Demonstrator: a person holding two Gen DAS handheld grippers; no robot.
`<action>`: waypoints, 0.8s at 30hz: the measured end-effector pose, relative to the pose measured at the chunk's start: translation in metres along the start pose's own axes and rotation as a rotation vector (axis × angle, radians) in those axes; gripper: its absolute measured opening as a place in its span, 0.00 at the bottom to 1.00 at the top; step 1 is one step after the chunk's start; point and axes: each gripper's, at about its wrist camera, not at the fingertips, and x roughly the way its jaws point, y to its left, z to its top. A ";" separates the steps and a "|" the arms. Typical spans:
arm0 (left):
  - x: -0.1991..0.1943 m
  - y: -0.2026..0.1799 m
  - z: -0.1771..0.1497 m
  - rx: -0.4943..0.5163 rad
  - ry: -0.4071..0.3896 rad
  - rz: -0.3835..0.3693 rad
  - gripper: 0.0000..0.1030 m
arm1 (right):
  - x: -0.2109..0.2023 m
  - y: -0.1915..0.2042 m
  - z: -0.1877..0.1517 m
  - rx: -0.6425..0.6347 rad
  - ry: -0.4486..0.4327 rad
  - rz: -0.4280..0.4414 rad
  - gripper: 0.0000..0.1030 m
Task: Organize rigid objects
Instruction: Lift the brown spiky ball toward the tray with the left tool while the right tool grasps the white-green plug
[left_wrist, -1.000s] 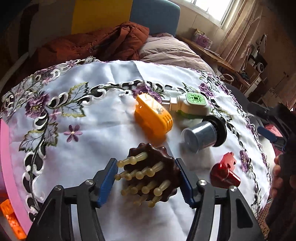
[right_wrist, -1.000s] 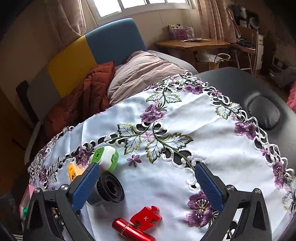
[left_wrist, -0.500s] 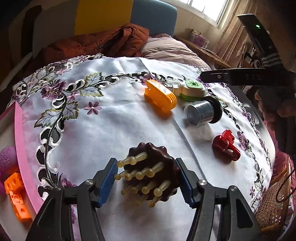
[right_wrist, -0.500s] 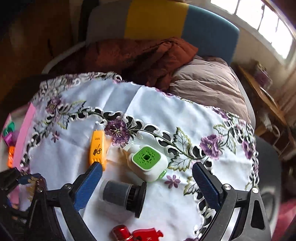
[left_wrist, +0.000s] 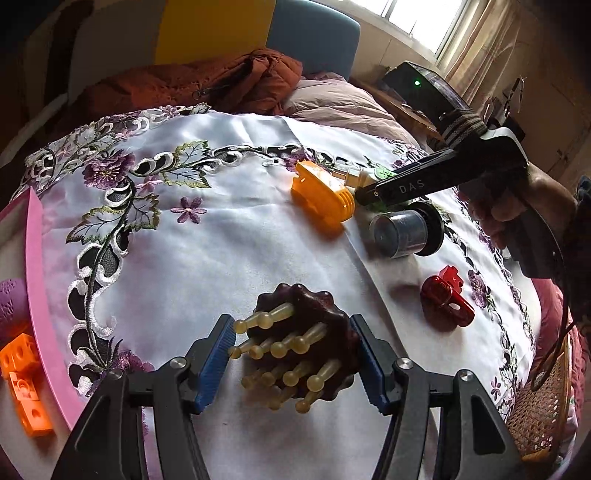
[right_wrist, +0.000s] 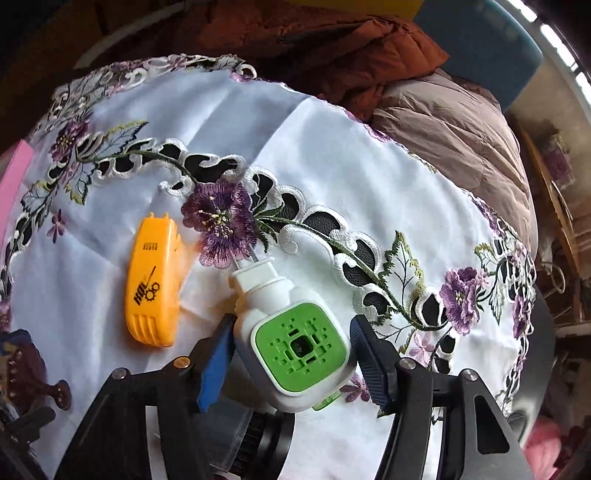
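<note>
My left gripper (left_wrist: 291, 363) is clamped on the brown massage brush (left_wrist: 304, 345) above the tablecloth's (left_wrist: 229, 240) near edge, ready for sorting. My right gripper (right_wrist: 291, 363) straddles the green-and-white plug-in device (right_wrist: 295, 343) mid-cloth beside the orange clip (right_wrist: 153, 284), jaws closing, pads not yet pressing.

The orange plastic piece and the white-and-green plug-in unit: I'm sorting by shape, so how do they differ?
The orange plastic piece is one colour, with black print and ribbed grooves at one end; the white-and-green plug-in unit is white with a perforated green square face. The orange piece is long and slim, the plug-in unit blockier, with two metal prongs. The orange piece lies clear of the right gripper, whose closing jaws flank the unit. Both lie on the embroidered tablecloth.
</note>
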 end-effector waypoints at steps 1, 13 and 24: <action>0.000 -0.001 0.000 0.004 -0.001 0.004 0.61 | -0.001 -0.003 -0.003 0.024 -0.008 -0.003 0.61; -0.031 0.003 -0.005 -0.018 -0.036 0.057 0.61 | -0.096 -0.001 -0.025 0.220 -0.316 -0.005 0.61; -0.102 0.020 -0.020 -0.052 -0.139 0.174 0.61 | -0.085 0.100 -0.073 0.193 -0.295 0.220 0.61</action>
